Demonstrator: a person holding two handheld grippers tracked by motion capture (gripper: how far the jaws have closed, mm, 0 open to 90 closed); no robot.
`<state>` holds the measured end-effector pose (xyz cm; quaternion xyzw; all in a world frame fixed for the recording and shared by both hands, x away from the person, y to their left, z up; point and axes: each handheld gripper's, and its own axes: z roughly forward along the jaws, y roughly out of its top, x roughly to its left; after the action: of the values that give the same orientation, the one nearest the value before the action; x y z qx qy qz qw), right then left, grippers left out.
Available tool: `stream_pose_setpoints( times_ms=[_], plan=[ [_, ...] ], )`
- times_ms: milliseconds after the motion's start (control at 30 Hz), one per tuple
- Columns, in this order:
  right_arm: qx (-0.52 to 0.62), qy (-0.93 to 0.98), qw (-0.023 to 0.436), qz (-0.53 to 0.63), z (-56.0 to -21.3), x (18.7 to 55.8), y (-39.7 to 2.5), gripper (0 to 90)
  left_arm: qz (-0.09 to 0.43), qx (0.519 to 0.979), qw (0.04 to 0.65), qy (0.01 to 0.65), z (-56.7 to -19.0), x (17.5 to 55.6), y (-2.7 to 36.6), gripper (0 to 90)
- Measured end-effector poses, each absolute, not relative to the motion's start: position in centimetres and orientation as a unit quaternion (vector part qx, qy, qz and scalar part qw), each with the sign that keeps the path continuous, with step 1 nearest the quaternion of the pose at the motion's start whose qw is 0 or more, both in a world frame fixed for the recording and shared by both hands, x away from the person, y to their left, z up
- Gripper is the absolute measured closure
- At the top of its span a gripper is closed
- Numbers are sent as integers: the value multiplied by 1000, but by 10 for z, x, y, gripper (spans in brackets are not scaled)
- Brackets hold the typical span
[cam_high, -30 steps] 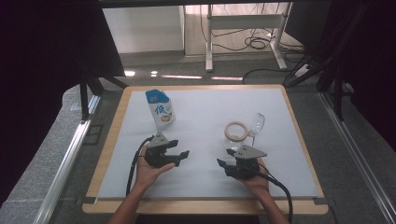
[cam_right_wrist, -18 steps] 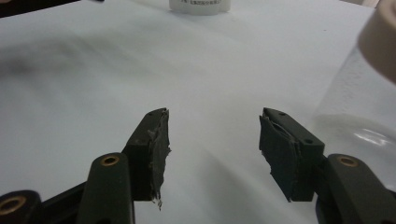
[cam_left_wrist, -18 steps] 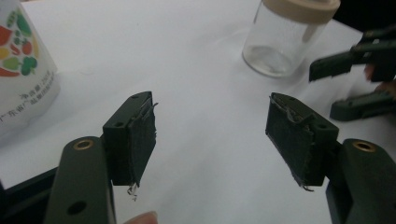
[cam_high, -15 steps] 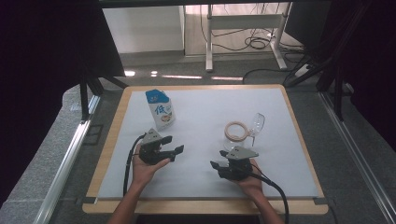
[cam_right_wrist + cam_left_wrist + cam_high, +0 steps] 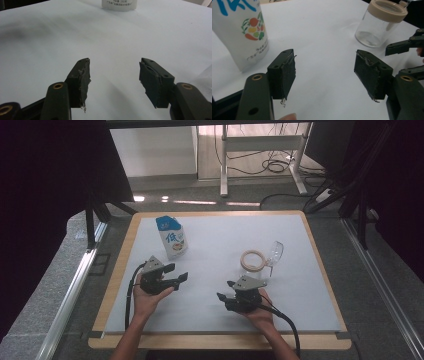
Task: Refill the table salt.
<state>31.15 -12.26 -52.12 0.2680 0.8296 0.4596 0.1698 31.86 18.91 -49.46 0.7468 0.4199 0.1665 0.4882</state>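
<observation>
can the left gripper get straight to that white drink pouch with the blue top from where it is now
Probably yes. The left gripper is open, and the white drink pouch with the blue top stands upright just beyond it on the white table sheet, with nothing between.

The white pouch near the table's far left corner bears a large blue character 低; its printed fruit and vegetable emblem sits above small unreadable lines; its base reads 250.

On the tabletop, the pouch stands left; the jar lies well right of it.
</observation>
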Motion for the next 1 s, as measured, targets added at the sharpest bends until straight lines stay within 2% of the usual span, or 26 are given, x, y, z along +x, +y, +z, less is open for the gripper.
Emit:
stream_pose_setpoints(
  times_ms=[433,1000],
  plan=[
    [273,829,169,458,-518,311,-126,419,200,726,475,456,-491,331,212,343],
    [278,828,174,455,-517,311,-130,416,210,710,467,483,-483,384,243,340]
  ],
)
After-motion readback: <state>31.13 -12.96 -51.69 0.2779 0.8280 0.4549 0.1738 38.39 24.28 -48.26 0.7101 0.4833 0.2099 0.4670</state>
